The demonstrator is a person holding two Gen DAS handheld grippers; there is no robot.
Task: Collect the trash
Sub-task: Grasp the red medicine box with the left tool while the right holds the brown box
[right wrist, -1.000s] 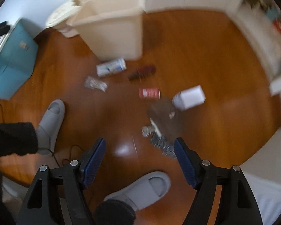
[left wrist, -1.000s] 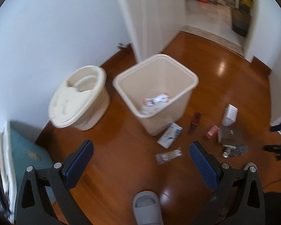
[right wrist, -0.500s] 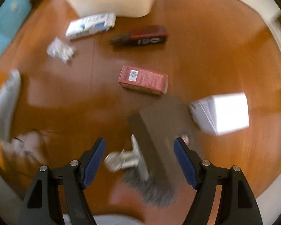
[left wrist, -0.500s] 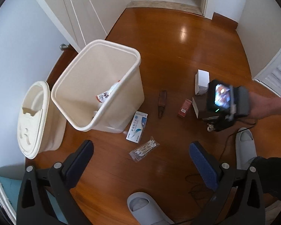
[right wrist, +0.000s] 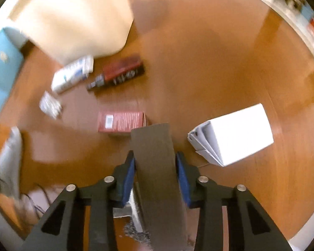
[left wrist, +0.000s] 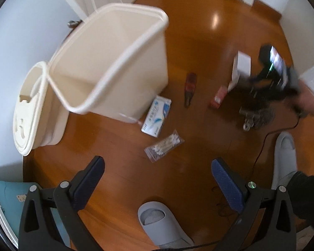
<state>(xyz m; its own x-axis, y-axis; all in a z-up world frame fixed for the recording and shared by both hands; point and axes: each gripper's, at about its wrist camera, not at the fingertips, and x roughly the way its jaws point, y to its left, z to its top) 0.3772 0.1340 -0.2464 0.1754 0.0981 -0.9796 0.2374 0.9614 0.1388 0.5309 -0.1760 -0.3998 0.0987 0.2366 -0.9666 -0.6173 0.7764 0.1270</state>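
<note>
My right gripper [right wrist: 155,163] is shut on a dark brown box [right wrist: 157,167] low over the wooden floor; the box fills the gap between the blue pads. That gripper shows blurred in the left wrist view [left wrist: 270,79]. My left gripper [left wrist: 157,173] is open and empty above the floor. A cream trash bin [left wrist: 119,62] stands ahead of it. On the floor lie a blue-white box [left wrist: 156,116], a bag of cotton swabs [left wrist: 164,145], a dark red packet [left wrist: 190,87], a red box [right wrist: 121,122] and a white box [right wrist: 234,138].
The bin's cream lid [left wrist: 31,113] leans against the wall at left. A teal box [left wrist: 8,200] sits at lower left. Grey slippers [left wrist: 157,219] and a thin cable [left wrist: 268,138] are near me. A metal scrubber [left wrist: 259,117] lies under the right gripper.
My right gripper came down and closed on the dark brown box. My left gripper drifted closer to the bin and the floor litter, staying open.
</note>
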